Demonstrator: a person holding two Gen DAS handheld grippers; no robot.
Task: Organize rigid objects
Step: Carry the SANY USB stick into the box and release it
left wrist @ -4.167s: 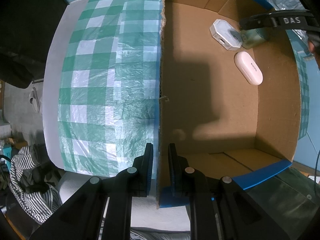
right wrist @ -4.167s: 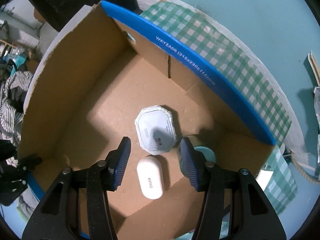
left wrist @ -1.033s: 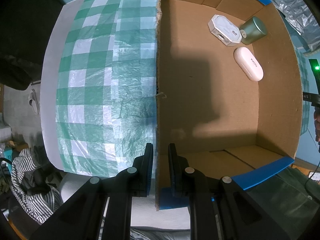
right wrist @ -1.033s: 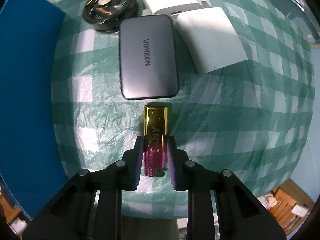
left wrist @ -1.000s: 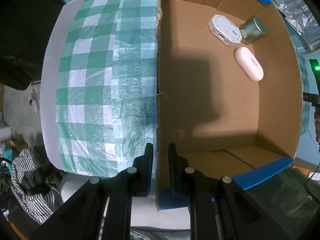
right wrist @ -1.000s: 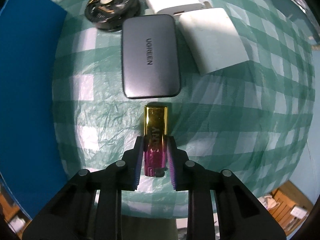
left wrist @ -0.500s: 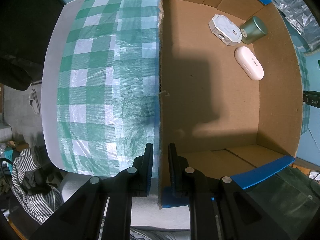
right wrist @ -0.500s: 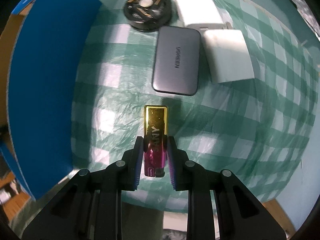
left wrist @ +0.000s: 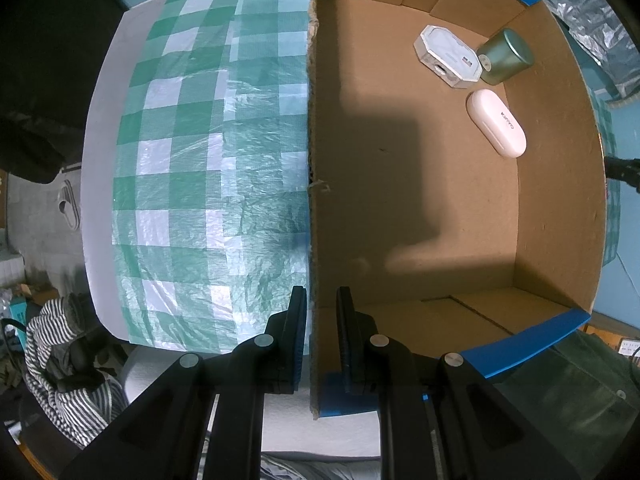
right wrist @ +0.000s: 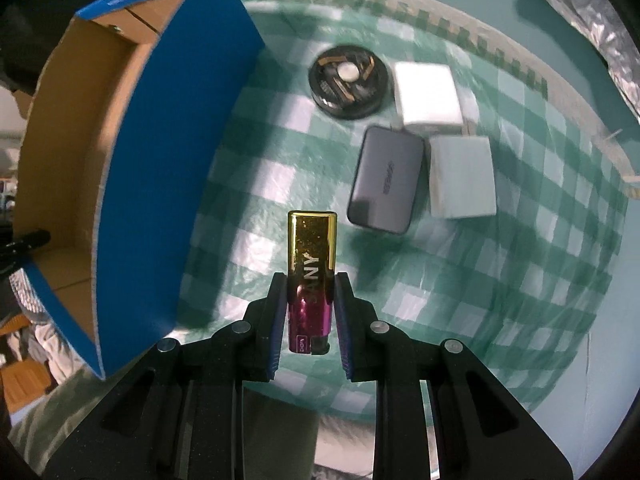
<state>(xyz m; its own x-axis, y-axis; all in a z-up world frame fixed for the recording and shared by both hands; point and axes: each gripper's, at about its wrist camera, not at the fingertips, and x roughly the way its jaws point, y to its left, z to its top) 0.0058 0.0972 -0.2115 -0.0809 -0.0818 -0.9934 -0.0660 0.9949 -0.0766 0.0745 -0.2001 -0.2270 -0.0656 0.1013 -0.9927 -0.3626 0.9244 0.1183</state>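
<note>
My left gripper (left wrist: 320, 300) is shut on the left wall of the open cardboard box (left wrist: 316, 160). Inside the box lie a white octagonal case (left wrist: 448, 56), a green cylinder (left wrist: 506, 56) and a white oval case (left wrist: 496, 123). My right gripper (right wrist: 311, 286) is shut on a gold and magenta lighter (right wrist: 311, 264) and holds it above the checked cloth, to the right of the box's blue outer wall (right wrist: 160, 168).
On the green checked cloth (right wrist: 480, 280) lie a black round tin (right wrist: 348, 80), a grey power bank (right wrist: 386, 180) and two white blocks (right wrist: 428, 94) (right wrist: 462, 178). Crinkled foil (right wrist: 600, 28) lies at the far right. Striped fabric (left wrist: 60, 360) lies below the table edge.
My right gripper has lifted the lighter off the cloth and swung left, bringing the box into its view. The left gripper has stayed clamped on the box wall.
</note>
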